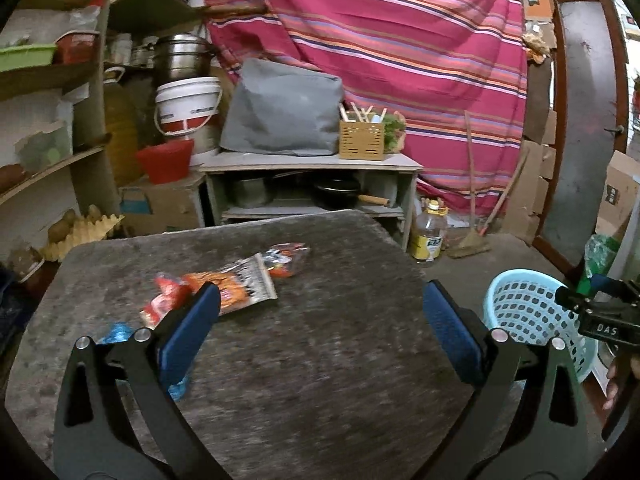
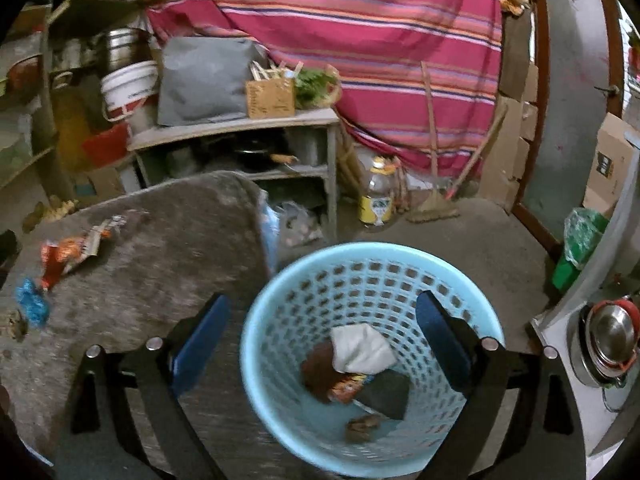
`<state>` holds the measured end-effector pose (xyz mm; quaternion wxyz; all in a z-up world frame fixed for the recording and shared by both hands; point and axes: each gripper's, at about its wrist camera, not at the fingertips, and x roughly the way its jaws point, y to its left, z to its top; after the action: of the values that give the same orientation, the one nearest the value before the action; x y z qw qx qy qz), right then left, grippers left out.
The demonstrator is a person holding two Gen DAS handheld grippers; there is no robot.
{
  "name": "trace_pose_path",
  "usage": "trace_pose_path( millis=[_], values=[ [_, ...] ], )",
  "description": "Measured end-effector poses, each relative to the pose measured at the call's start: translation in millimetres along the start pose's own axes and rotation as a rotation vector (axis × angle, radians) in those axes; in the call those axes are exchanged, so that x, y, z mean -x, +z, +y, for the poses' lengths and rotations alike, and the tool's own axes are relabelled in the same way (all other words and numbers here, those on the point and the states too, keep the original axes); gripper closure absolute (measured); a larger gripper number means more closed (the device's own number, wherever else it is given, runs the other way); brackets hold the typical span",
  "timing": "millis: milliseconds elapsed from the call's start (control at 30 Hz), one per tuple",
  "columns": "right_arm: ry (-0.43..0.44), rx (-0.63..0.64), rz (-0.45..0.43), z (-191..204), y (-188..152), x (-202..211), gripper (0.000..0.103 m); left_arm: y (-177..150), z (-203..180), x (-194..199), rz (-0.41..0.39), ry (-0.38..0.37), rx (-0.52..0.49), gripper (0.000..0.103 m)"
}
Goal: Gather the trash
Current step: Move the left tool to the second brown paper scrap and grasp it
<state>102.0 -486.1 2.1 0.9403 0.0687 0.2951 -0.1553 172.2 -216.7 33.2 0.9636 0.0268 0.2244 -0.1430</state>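
Left gripper [image 1: 320,320] nearest in its own view, jaws spread wide over the grey table [image 1: 340,380], nothing between the blue pads; judged ready for the next pickup, since it points down at the litter

Right gripper [image 2: 322,338] likewise wide apart and empty, poised directly above the blue basket [image 2: 280,420]; a spread, empty claw over the bin suits a drop, though I can't say from this what it carried

Basket stands on the floor just beside the table's right edge, near side; handy spot, as trash needs only a short carry off the tabletop. Inside it: a white crumpled piece [image 2: 362,348], a dark flat piece, an orange wrapper, brown scraps

Remaining trash sits on the table's left part: blue wrapper [image 1: 116,333] closest, partly hidden behind the left finger; red wrapper [image 1: 166,300] just beyond, touching the orange snack packet [image 1: 236,286]; a clear crumpled packet [image 1: 288,260] farthest

Job judged partway done: several wrappers not yet collected

Far background: low shelf with pans, grey cushion, striped red cloth [image 1: 400,40] hung behind
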Motion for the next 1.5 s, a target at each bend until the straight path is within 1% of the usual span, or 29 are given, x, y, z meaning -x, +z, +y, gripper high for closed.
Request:
trace_pose_path(
  millis=[67, 100, 200, 333, 433, 600, 767, 900, 967, 1033, 1067, 1133, 1233, 1400, 1467, 1500],
  values=[
    [0.016, 0.007, -0.005, 13, 1, 4, 0.008, -4, 15, 5, -0.001, 0.012, 0.011, 0.005],
    [0.026, 0.011, -0.009, 20, 1, 5, 0.004, -6, 21, 6, 0.000, 0.020, 0.012, 0.005],
    [0.072, 0.021, -0.025, 43, -1, 11, 0.004, -13, 40, 9, 0.005, 0.048, 0.014, 0.005],
    [0.100, 0.045, -0.035, 76, -6, 14, 0.004, -28, 70, 10, 0.031, 0.070, 0.039, 0.005],
    [0.123, 0.060, -0.029, 98, -10, 10, 0.004, -40, 94, 12, 0.047, 0.085, 0.050, 0.005],
    [0.168, 0.049, -0.012, 137, -21, -2, 0.004, -59, 139, 17, 0.065, 0.118, 0.067, 0.005],
    [0.165, 0.061, -0.012, 165, -39, -13, 0.004, -78, 182, 14, 0.118, 0.173, 0.078, 0.005],
    [0.160, 0.073, 0.025, 180, -56, -25, 0.004, -96, 217, 12, 0.146, 0.224, 0.117, 0.005],
    [0.160, 0.072, 0.049, 186, -60, -30, 0.004, -103, 230, 9, 0.166, 0.234, 0.145, 0.005],
    [0.125, 0.084, 0.055, 192, -61, -32, 0.004, -110, 244, 4, 0.192, 0.226, 0.182, 0.005],
    [0.107, 0.088, 0.045, 194, -61, -31, 0.004, -111, 248, 2, 0.204, 0.222, 0.197, 0.005],
    [0.091, 0.083, 0.035, 195, -60, -31, 0.004, -114, 255, 0, 0.223, 0.191, 0.236, 0.005],
    [0.081, 0.063, 0.049, 195, -60, -34, 0.004, -116, 256, -9, 0.256, 0.171, 0.236, 0.005],
    [0.108, 0.050, 0.087, 196, -60, -42, 0.004, -113, 240, -21, 0.289, 0.145, 0.164, 0.005],
    [0.103, 0.069, 0.096, 201, -61, -45, 0.004, -113, 233, -25, 0.304, 0.129, 0.136, 0.005],
    [0.100, 0.083, 0.095, 204, -61, -46, 0.004, -113, 231, -29, 0.319, 0.106, 0.126, 0.005]
  ],
)
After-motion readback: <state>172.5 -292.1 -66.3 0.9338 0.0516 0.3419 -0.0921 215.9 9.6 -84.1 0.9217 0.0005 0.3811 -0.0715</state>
